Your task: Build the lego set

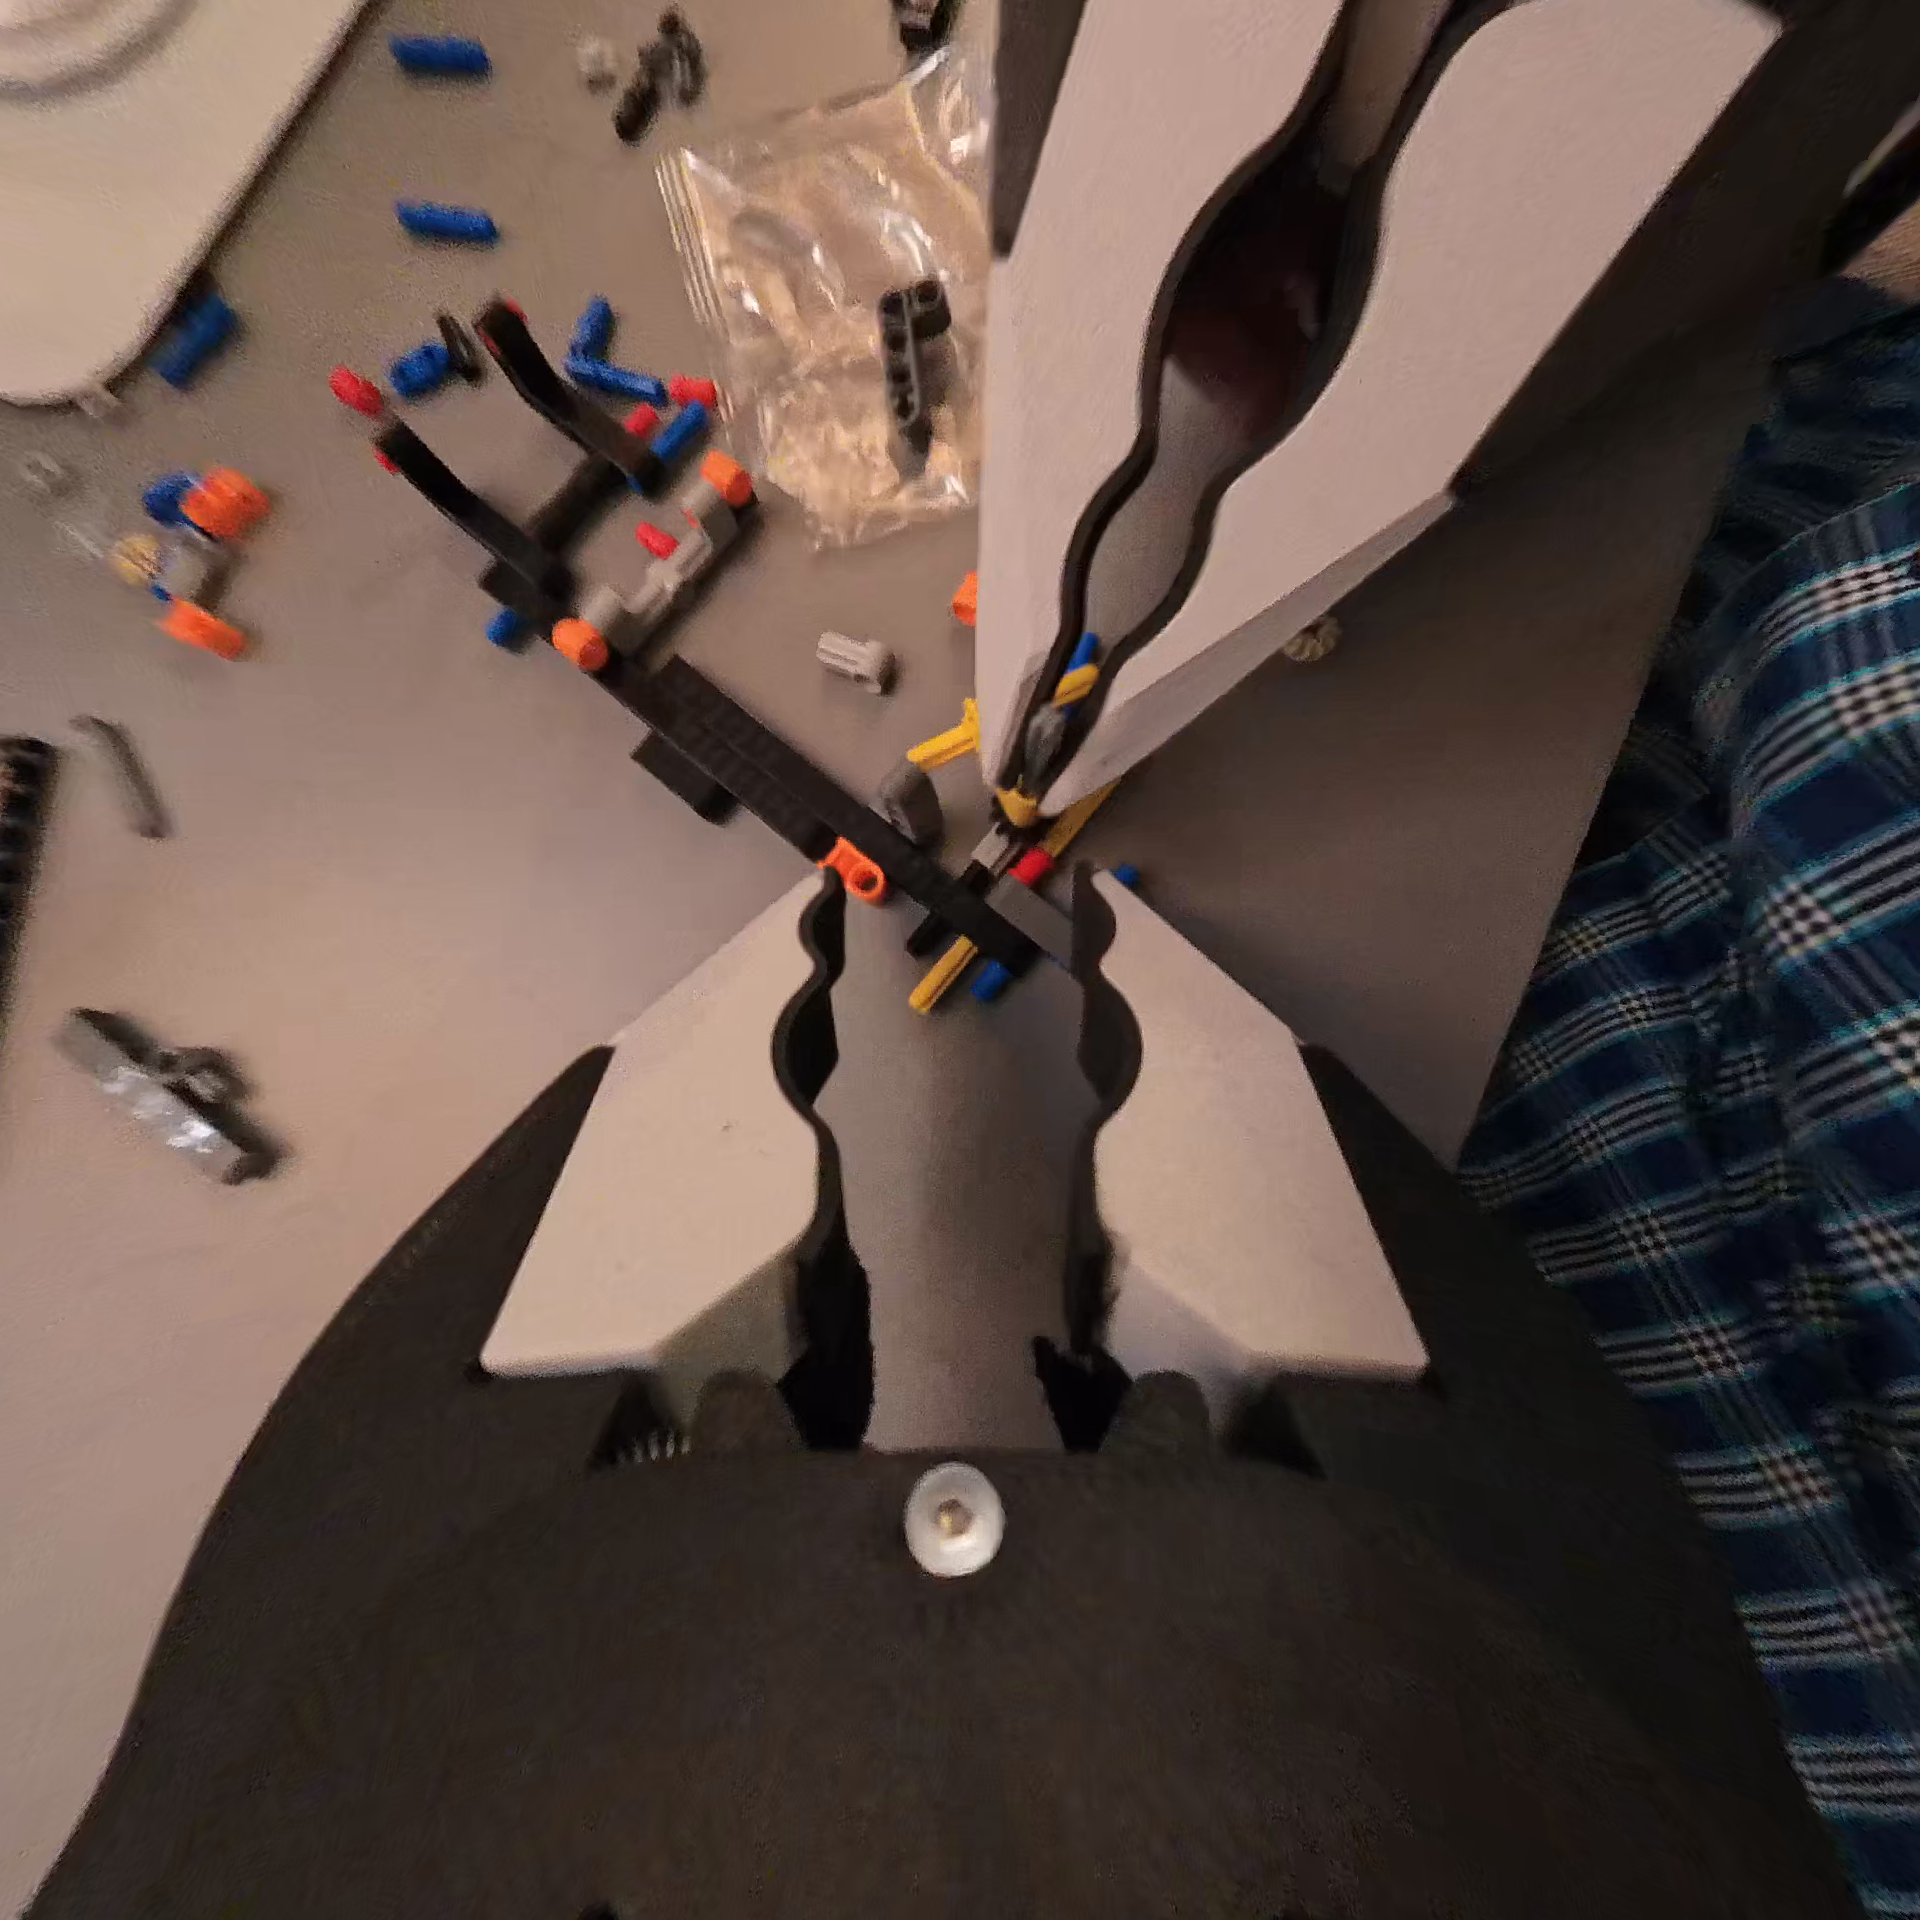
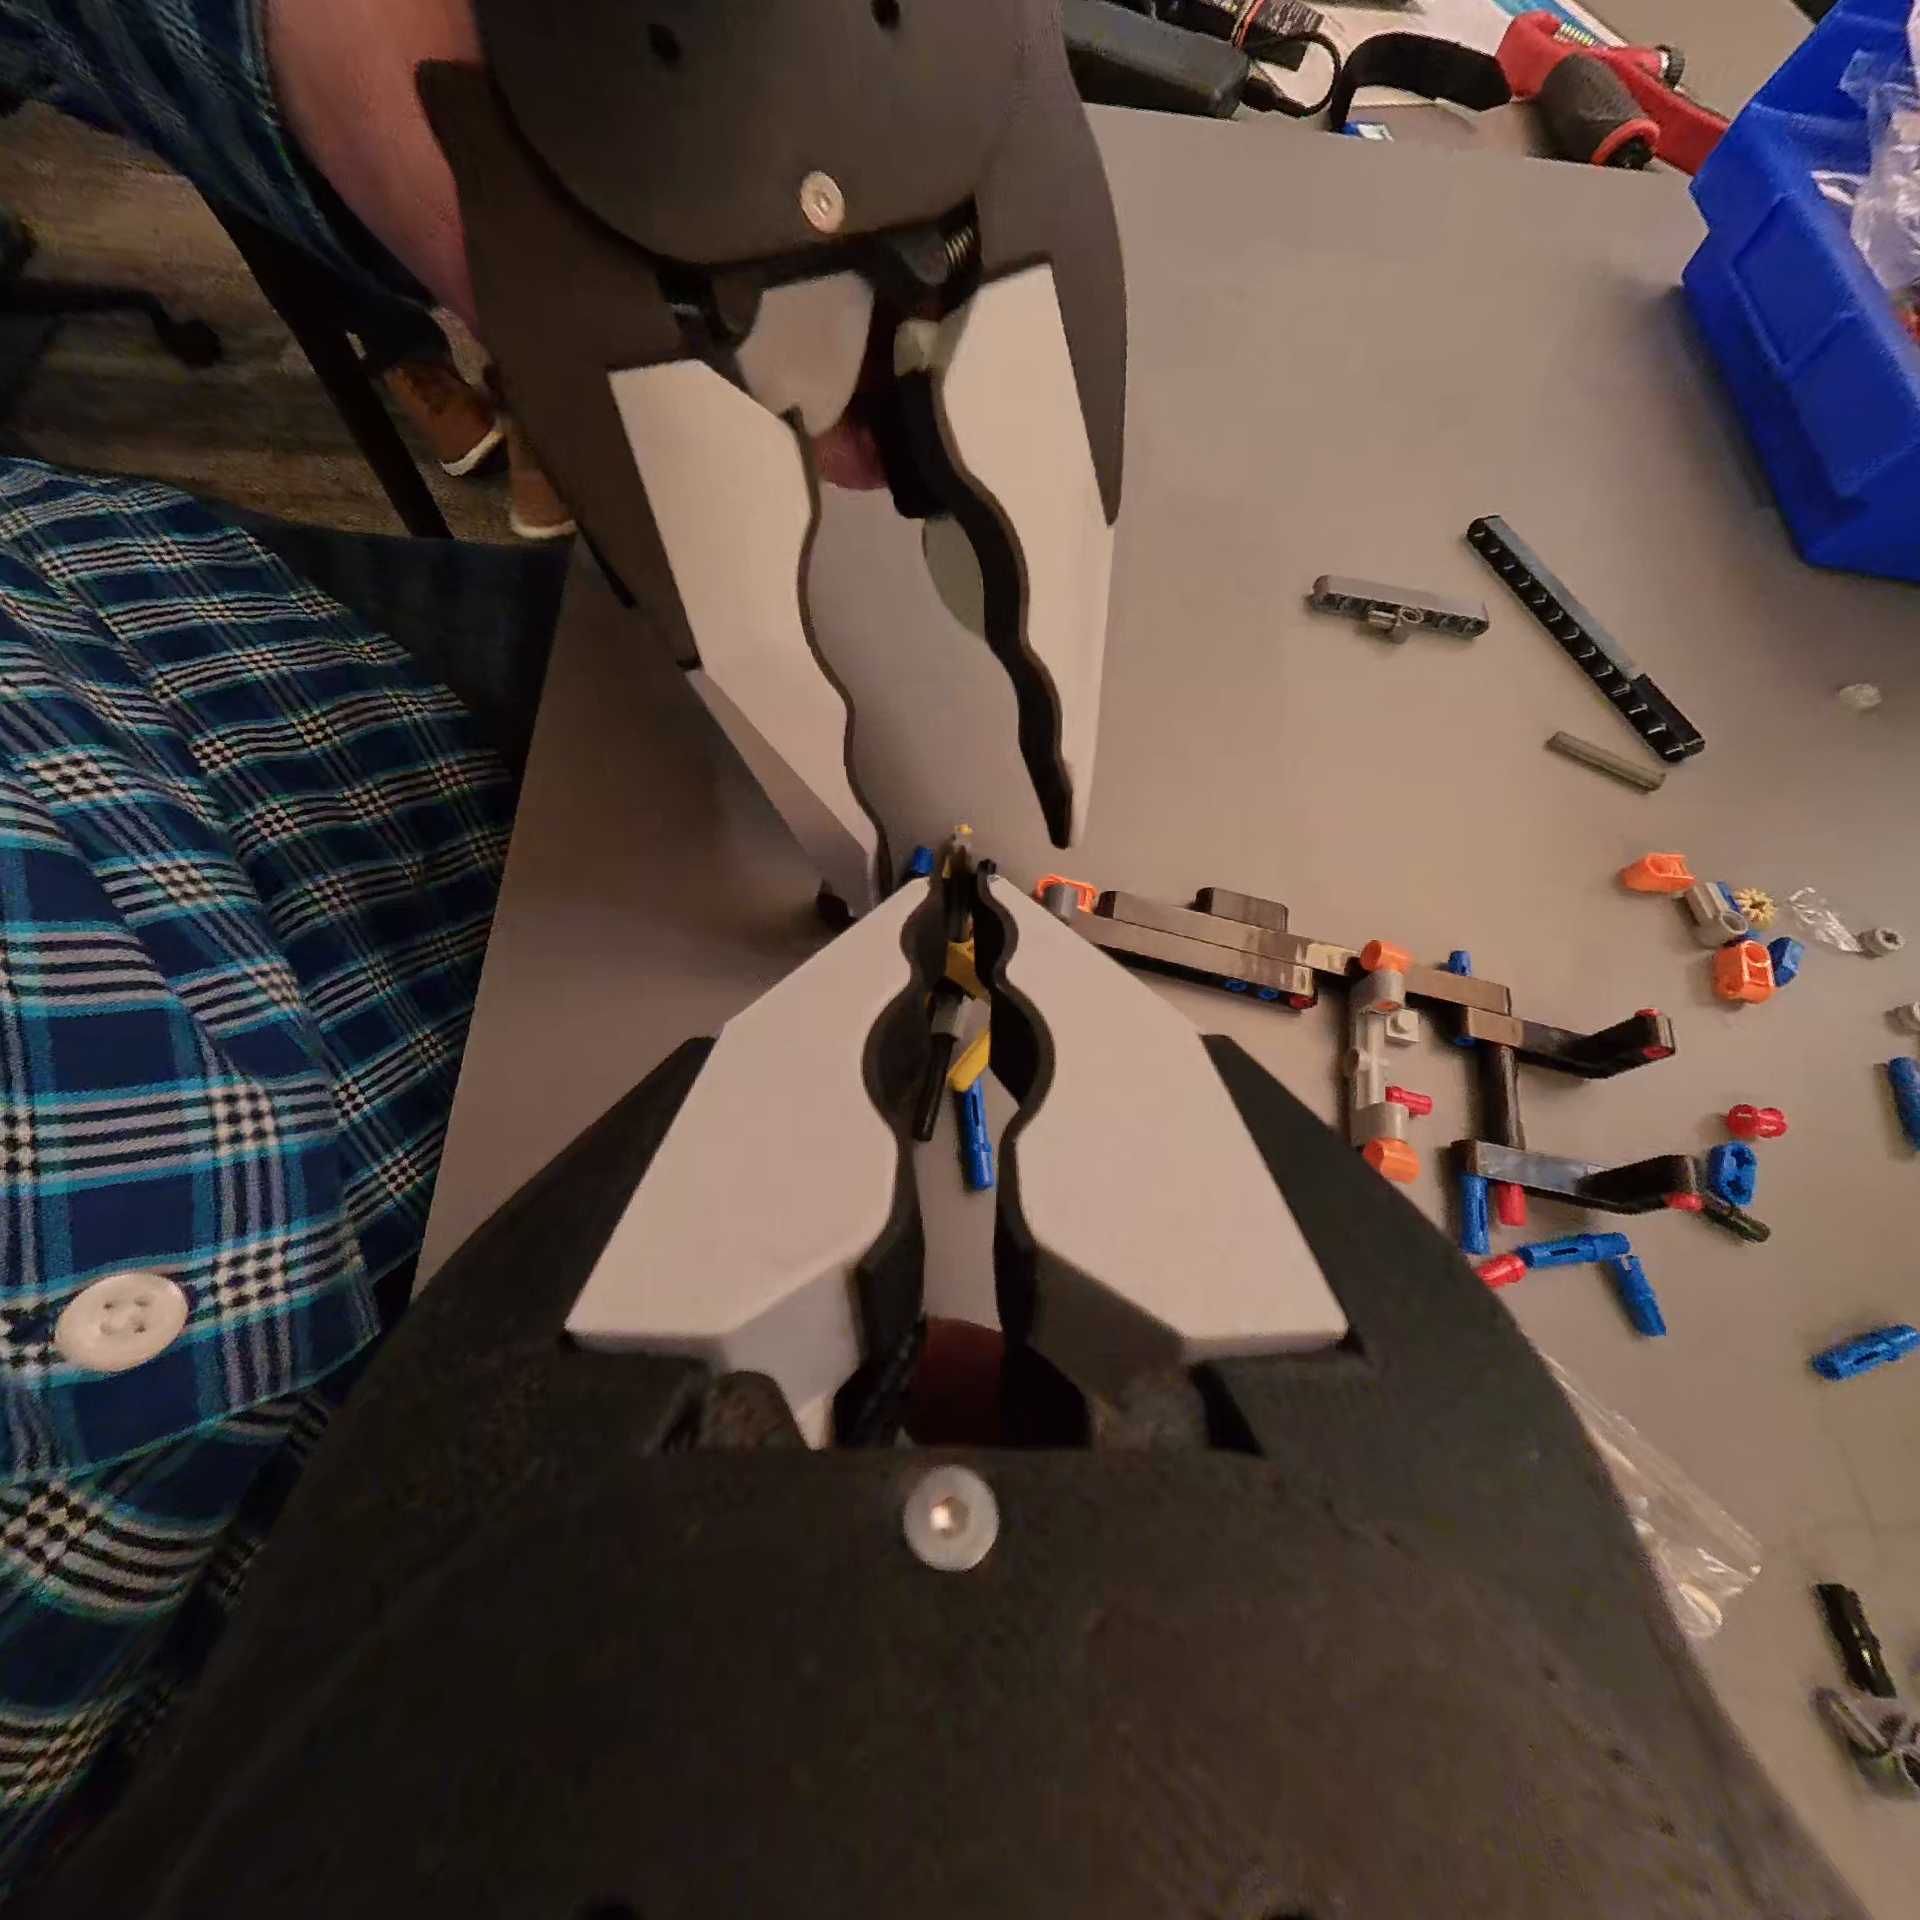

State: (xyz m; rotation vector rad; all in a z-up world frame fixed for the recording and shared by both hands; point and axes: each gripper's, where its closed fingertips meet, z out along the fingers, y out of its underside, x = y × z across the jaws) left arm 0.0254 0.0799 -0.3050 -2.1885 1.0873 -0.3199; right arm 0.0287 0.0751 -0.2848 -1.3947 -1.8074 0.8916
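I'm clamping a small yellow-and-blue subassembly (image 2: 961,997) in the right hand-held gripper (image 2: 961,914), left hand-held gripper (image 1: 951,883) released beside the part-built black frame (image 1: 727,727), many loose pins (image 1: 442,218) waiting on the tabletop (image 1: 416,935).

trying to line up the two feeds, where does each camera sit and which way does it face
Left wrist view: on the open left gripper, looking down at the lego frame; plaid shirt at right.
Right wrist view: on the right gripper, shut on a small lego piece, facing the left gripper; shirt at left.
Shared: frame, both grippers, grey table.
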